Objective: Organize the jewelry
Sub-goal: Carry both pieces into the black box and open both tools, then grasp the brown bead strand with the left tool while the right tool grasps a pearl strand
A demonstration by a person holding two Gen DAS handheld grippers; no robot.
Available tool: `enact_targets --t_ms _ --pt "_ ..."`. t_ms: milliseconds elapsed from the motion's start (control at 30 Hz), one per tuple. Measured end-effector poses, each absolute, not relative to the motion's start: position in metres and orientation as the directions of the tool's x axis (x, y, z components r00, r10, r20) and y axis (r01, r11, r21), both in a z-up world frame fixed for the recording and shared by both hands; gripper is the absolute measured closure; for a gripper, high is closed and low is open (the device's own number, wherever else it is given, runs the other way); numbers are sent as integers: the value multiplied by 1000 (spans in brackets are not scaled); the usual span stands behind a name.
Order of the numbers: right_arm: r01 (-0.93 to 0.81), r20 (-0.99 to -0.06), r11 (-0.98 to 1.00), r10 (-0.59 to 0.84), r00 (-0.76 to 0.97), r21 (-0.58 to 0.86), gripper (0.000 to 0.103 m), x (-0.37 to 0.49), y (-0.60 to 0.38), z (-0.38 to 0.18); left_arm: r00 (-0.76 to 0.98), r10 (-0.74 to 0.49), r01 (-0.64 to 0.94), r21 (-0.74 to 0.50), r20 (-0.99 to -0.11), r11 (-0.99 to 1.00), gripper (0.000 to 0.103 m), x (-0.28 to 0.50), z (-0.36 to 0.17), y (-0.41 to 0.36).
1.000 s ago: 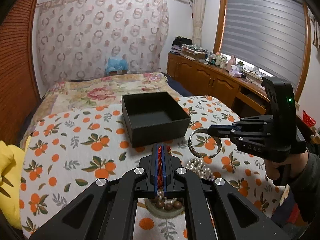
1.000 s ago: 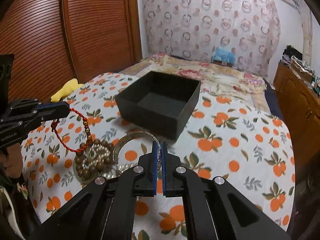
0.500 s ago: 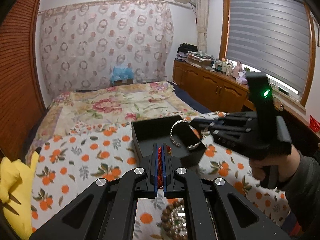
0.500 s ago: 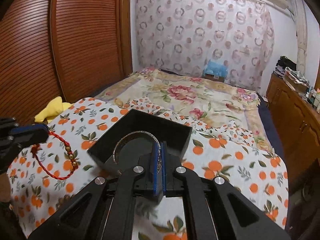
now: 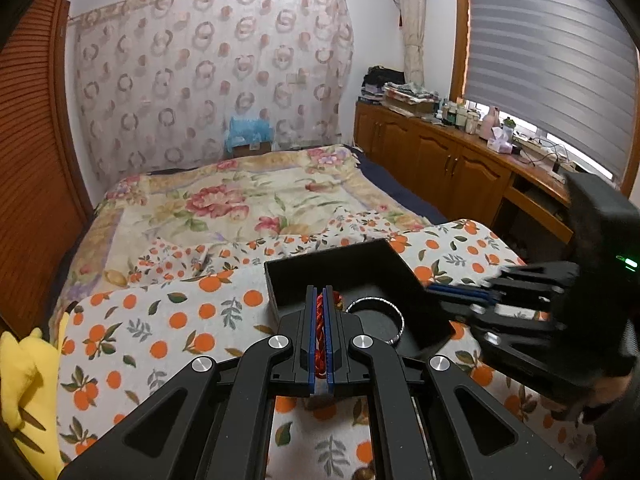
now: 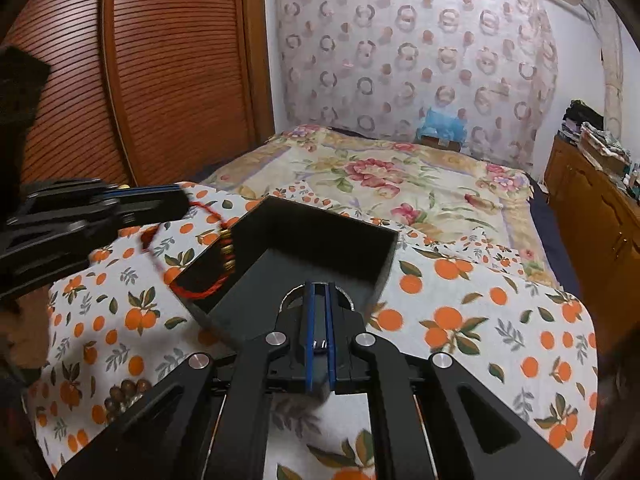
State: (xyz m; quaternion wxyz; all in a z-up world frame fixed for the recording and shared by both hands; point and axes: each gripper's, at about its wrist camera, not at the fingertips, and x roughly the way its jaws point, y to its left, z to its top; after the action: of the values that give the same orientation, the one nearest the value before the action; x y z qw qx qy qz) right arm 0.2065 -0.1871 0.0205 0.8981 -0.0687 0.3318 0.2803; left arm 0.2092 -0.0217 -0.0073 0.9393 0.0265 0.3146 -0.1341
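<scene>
Hovering at the black box [image 6: 320,240]: left gripper [image 5: 320,300] jaws clamp the red cord bracelet [image 6: 200,280] over its left rim; right gripper [image 6: 318,292] jaws opening, silver bangle [image 5: 376,320] inside, just beneath.

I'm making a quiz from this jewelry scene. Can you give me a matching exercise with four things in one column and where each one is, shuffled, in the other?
Things:
1. red cord bracelet
2. silver bangle
3. brown bead bracelet
4. yellow soft item

Places:
A. on the orange-print cloth, outside the black box
B. beside the cloth's left edge in the left wrist view
C. clamped between the left gripper fingers
D. inside the black box

Pairs: 1-C, 2-D, 3-A, 4-B
</scene>
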Motion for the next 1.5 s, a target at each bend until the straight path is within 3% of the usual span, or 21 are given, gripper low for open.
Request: enact_targets --t_ms 267,333,367,400,800,933,1433,1500 --pt "-545 -620 834 472 627 83 96 189 -206 20 760 -222 263 -24 -611 965 101 234 -10 -34" --pt "-544 -616 835 473 629 85 96 184 -208 20 759 -233 257 -49 -608 965 88 239 -10 -32" --pt "-542 -614 836 473 632 86 96 180 -209 20 757 -244 256 -67 -607 964 69 240 -10 -30" --pt "-538 -609 838 472 637 87 96 177 -210 20 761 -245 252 -75 -601 965 59 240 -11 -29" --pt "-551 -598 827 500 627 114 95 125 -219 13 743 -232 247 -65 -627 967 54 188 -33 -16" --pt "-554 -605 825 500 620 113 79 109 -220 7 732 -257 257 -94 -631 962 53 156 -42 -10" --pt "-525 -640 839 481 599 139 79 60 -227 -16 655 -285 265 -141 -700 954 53 99 -81 2" --pt "-519 -644 842 478 597 143 79 57 -227 -16 624 -314 279 -172 -716 945 59 101 -87 1"
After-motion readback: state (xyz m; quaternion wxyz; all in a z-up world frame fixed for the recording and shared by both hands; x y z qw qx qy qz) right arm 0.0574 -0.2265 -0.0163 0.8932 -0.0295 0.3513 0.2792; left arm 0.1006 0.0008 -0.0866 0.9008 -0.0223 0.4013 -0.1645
